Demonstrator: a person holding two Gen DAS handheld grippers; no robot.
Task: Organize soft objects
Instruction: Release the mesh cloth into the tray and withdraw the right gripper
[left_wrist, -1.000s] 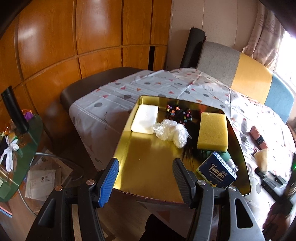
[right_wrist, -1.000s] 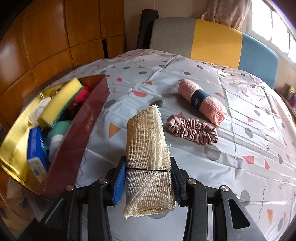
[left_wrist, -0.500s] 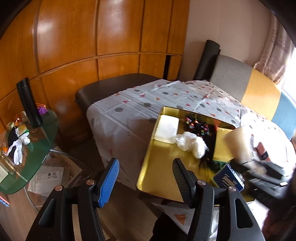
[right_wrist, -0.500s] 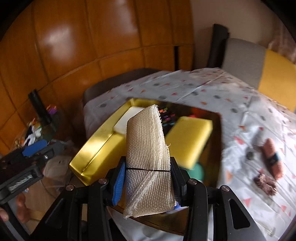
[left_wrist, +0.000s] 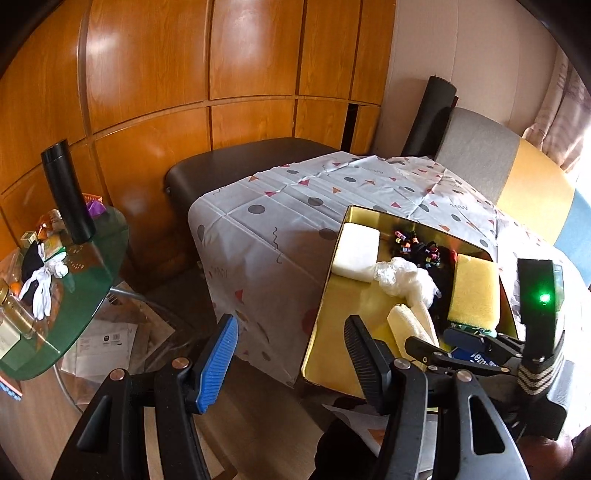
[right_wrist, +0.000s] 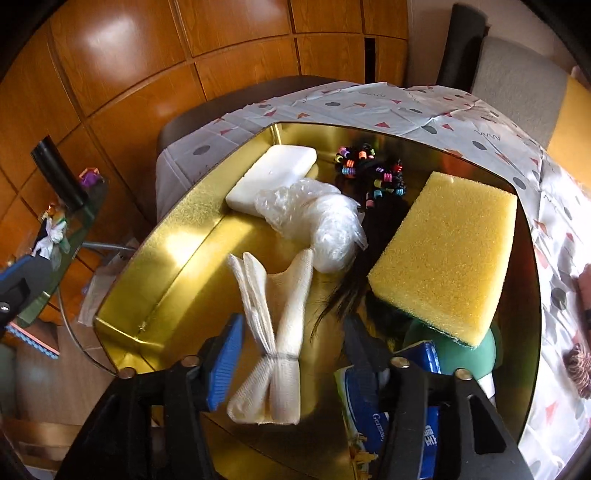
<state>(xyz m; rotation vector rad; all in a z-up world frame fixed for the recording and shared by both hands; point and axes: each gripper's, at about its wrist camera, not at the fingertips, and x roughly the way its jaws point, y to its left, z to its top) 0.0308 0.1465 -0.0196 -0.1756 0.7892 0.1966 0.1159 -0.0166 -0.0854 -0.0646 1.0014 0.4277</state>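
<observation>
Right wrist view: right claw (right_wrist: 291, 354), jaws just opening, stands apart around the cream gauze bundle (right_wrist: 275, 332) over the gold tray (right_wrist: 155, 258).

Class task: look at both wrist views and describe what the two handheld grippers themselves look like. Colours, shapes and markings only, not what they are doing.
Each gripper is a black plastic frame with silver round screws at its joints. The left gripper has two tapering fingers: one faced with a ribbed blue pad, the other with a ribbed black one. The right gripper is built the same way. In the left wrist view its body carries a black box with a lit green light.
</observation>
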